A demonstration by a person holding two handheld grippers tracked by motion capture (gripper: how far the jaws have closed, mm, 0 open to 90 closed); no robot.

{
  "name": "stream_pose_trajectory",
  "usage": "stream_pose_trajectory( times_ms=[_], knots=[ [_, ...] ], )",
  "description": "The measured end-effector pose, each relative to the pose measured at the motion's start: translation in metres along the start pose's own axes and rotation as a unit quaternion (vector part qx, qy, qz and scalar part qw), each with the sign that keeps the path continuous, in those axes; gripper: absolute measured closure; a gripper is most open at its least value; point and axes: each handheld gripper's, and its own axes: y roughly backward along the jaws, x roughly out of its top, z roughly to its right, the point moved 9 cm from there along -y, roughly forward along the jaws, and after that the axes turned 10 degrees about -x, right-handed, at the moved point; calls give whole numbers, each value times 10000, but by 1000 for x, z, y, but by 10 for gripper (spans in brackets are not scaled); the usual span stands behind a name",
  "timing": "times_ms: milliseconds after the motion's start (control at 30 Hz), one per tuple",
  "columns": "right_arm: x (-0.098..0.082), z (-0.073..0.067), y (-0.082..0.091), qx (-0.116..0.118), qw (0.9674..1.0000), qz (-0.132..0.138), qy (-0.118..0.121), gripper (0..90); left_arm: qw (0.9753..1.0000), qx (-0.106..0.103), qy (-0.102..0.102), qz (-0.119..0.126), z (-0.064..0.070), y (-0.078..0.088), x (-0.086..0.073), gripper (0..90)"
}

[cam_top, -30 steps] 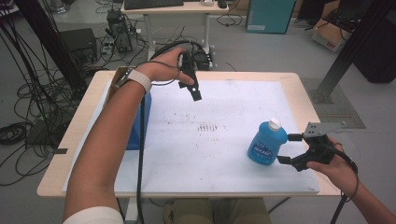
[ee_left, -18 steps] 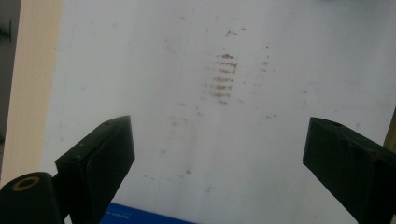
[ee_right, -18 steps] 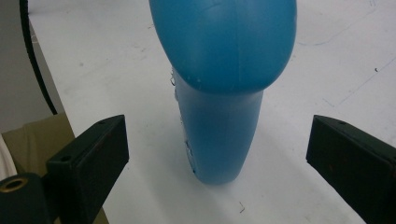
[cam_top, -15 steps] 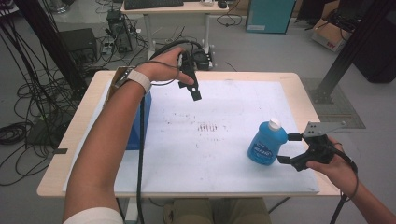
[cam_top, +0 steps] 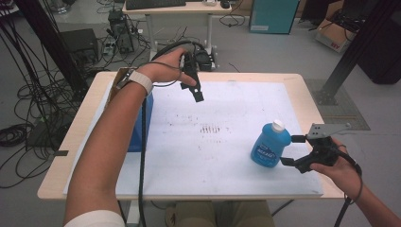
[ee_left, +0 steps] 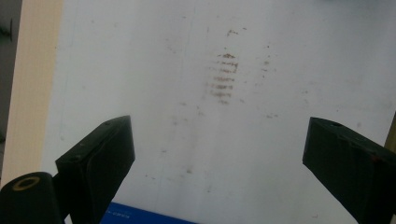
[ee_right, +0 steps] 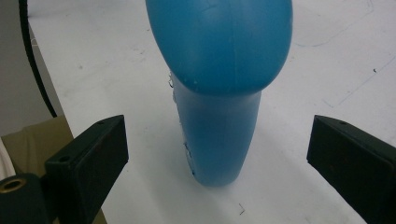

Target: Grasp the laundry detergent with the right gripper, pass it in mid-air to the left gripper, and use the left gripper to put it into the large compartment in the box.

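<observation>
Upright on the white tabletop (cam_top: 227,165), a blue bottle (cam_top: 270,144) stands just before the right hand-held gripper (cam_top: 287,150), whose jaws are wide open and empty. Closing off-centre could tip the bottle. The left hand-held gripper (cam_top: 198,96) hovers open and empty.

In the right gripper view we lose the top of the blue bottle (ee_right: 219,93) past the upper edge, so its cap is cut off. In the high view the bottle's label is too small to read. The left forearm hides most of the blue box (cam_top: 144,124) on the desk (cam_top: 312,90).
</observation>
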Motion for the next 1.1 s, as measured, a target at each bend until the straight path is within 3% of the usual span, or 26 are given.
stream_pose_trajectory(
  times_ms=[100, 133, 167, 300, 333, 567, 667, 733, 1100],
  knots=[
    [0, 0, 0, 1, 10000, 3, 39, 53, 9998, 14, -127, -135, -2, 2, -2, 95],
    [0, 0, 0, -4, 10000, 1, 46, 54, 10000, 6, 60, 78, 1, 0, 1, 95],
    [0, 0, -1, -12, 10000, 2, 32, 53, 10000, 20, -29, -8, -1, 1, 0, 95],
    [-1, 0, -1, -21, 10000, 6, 47, 53, 10000, -15, -4, -27, 0, 0, 0, 95],
    [-1, 0, -1, -17, 10000, -3, 57, 54, 9998, 13, -138, -147, -2, 2, -1, 95],
    [-2, 0, -2, -16, 10000, 4, 33, 54, 9998, 16, -127, -137, -3, 1, -1, 95],
    [-1, 0, -2, -9, 10000, 53, -1, 55, 10000, -28, 31, 21, 0, -2, 0, 95],
    [-2, 0, -2, -11, 10000, 42, 29, 54, 9999, 34, -112, -107, -4, -1, -2, 95],
    [0, -3, -9, 7, 9998, 194, -7, 49, 9998, -12, -101, -142, -4, -2, -4, 95]
  ],
)
